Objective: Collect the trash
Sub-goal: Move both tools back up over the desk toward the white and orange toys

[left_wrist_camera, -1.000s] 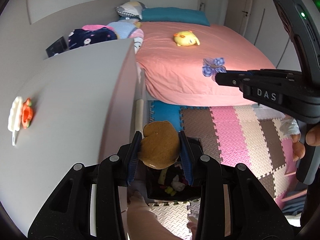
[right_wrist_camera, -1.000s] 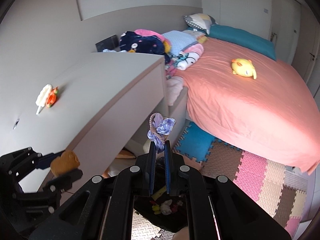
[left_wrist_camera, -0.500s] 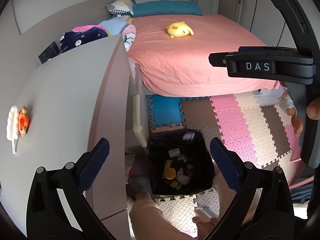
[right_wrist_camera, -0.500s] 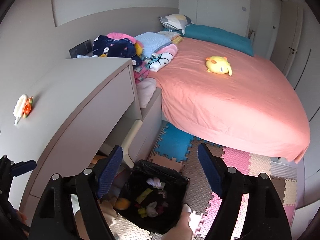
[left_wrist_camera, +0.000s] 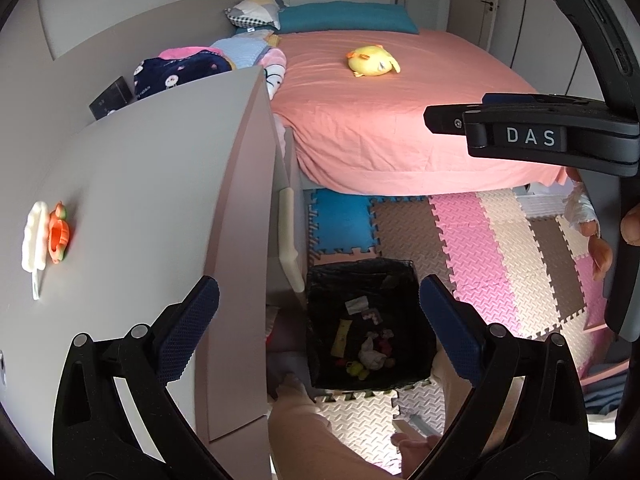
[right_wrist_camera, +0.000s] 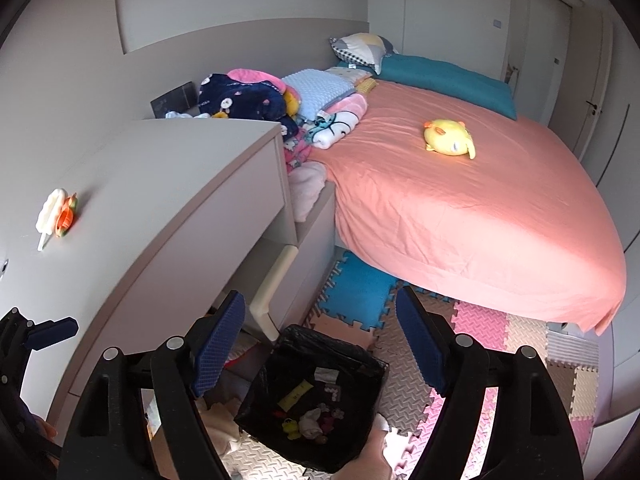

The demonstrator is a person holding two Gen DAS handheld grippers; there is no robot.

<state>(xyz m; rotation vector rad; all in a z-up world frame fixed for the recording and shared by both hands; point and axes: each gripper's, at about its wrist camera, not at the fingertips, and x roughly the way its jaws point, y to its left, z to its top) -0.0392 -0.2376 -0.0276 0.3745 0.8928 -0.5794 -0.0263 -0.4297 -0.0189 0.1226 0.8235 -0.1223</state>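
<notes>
In the left wrist view, the left hand-held gripper [left_wrist_camera: 318, 316] hangs over the black-lined bin [left_wrist_camera: 320, 280] on the floor mat [left_wrist_camera: 480, 248], its blue pads spread wide with nothing between them, which fits a hand placed there so that anything let go falls straight in. The bin sits tucked against the end of the table [left_wrist_camera: 160, 200], near the foot of the bed [left_wrist_camera: 380, 128], and already holds scraps of trash [left_wrist_camera: 370, 350]: a yellow strip, crumpled white bits and small coloured pieces. The right hand-held gripper [left_wrist_camera: 452, 120] reaches in from the right at about the same height, seen side-on, so its opening cannot be judged from here. On the table lies a white and orange toy [left_wrist_camera: 46, 242], well apart from the bin; whether it counts as trash cannot be told. In the right wrist view, the right hand-held gripper [right_wrist_camera: 320, 340] also points down at the bin [right_wrist_camera: 360, 356], jaws apart and empty, with the trash [right_wrist_camera: 308, 420] visible below between them. A yellow plush [right_wrist_camera: 450, 138] rests on the pink bed [right_wrist_camera: 460, 220], and folded blankets [right_wrist_camera: 280, 100] are heaped by the headboard, out of the way of the work.
</notes>
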